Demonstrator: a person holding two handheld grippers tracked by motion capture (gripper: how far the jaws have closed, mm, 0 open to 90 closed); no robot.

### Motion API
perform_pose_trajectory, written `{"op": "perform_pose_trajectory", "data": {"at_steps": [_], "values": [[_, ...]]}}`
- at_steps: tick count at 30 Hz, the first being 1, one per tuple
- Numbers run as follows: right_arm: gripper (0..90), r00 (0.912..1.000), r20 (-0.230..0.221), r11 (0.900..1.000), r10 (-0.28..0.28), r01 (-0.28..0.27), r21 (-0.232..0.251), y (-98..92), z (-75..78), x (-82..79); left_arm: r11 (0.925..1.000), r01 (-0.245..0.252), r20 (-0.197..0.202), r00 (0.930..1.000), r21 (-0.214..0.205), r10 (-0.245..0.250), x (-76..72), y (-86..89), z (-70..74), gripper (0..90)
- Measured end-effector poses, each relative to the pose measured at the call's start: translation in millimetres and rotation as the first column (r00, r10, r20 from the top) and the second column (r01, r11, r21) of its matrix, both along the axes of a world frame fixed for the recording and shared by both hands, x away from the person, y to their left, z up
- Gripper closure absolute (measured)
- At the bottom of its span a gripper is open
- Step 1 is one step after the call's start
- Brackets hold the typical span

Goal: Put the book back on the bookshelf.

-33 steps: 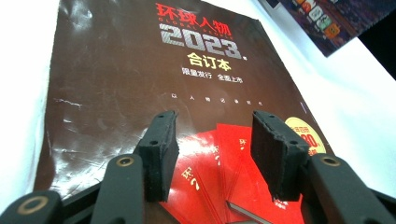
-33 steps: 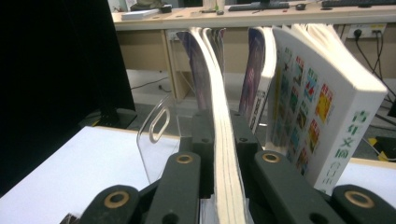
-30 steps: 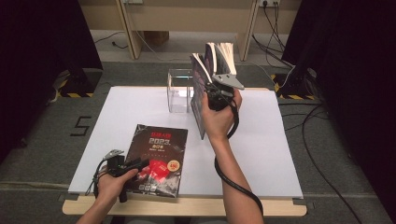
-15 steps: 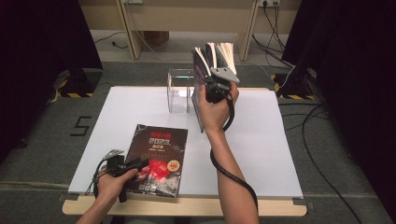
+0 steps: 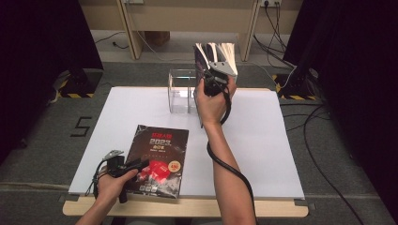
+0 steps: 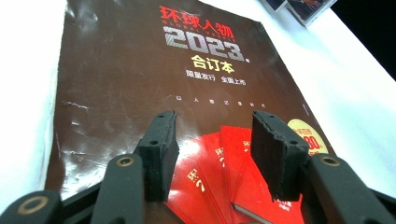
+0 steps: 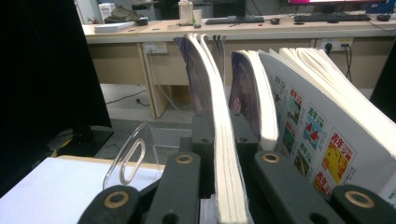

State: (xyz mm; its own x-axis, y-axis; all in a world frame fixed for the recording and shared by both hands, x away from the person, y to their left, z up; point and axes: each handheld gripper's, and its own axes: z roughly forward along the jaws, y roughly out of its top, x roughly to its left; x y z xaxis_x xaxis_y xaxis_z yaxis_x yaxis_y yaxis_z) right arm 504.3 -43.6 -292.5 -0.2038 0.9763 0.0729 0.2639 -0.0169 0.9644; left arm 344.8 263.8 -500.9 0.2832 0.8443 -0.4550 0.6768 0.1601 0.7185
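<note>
A dark magazine (image 5: 157, 157) with a red fan design lies flat on the white table (image 5: 263, 140) at the front left. My left gripper (image 5: 133, 166) rests low over its near corner. In the left gripper view the left gripper (image 6: 215, 126) is open, with nothing but the cover (image 6: 154, 74) beneath its jaws. At the far middle, my right gripper (image 5: 213, 82) is shut on the edge of an upright magazine (image 7: 219, 154). More magazines (image 7: 299, 116) fan out to its right. Whether the held one touches the table is hidden by the hand.
A clear acrylic holder (image 5: 182, 91) stands at the table's far edge, just left of the upright magazines (image 5: 216, 54); its curved side (image 7: 133, 158) appears in the right gripper view. Wooden desks and cables lie beyond the table, with dark curtains on both sides.
My right hand has carried the upright magazine a little farther away and slightly left, nearer the clear holder. The left gripper and the flat magazine have stayed still.
</note>
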Motion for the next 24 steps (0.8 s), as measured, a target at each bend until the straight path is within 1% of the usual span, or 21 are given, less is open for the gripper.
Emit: {"op": "perform_pose_trajectory", "data": {"at_steps": [4, 10, 12, 14, 15, 22, 24], "values": [[84.3, 0.9999, 0.000, 0.9999, -0.013, 0.013, -0.007, 1.6, -3.3, 3.6, 1.0000, 0.002, -0.001, 1.0000, -0.001, -0.002, 0.0, -0.5, -0.3, 50.1], [84.2, 0.9998, -0.007, 0.9996, -0.017, 0.016, -0.021, 5.6, -10.0, 5.3, 1.0000, 0.003, 0.000, 1.0000, 0.001, -0.003, -0.2, -0.3, -0.2, 50.1], [84.2, 0.9998, -0.015, 0.9995, -0.016, 0.016, -0.028, 6.9, -12.7, 6.0, 1.0000, 0.004, 0.000, 1.0000, -0.001, -0.004, -0.3, -0.4, -0.2, 50.1], [84.1, 0.9993, -0.033, 0.9992, -0.019, 0.018, -0.035, 8.1, -17.7, 6.9, 1.0000, 0.005, 0.000, 1.0000, -0.001, -0.005, -0.2, -0.3, -0.3, 50.1], [84.1, 0.9996, -0.018, 0.9991, -0.022, 0.021, -0.038, 8.5, -19.4, 6.3, 1.0000, 0.005, 0.000, 1.0000, 0.001, -0.005, -0.1, -0.1, -0.3, 50.1], [83.5, 0.9987, -0.044, 0.9989, -0.023, 0.021, -0.042, 9.6, -17.0, 4.4, 1.0000, 0.006, 0.002, 1.0000, 0.000, -0.006, -0.4, -1.2, -0.5, 50.1], [82.9, 0.9984, -0.053, 0.9985, -0.023, 0.020, -0.051, 9.8, -16.8, 3.6, 1.0000, 0.005, 0.001, 1.0000, -0.001, -0.005, -0.3, -1.0, -0.6, 50.1]]}}
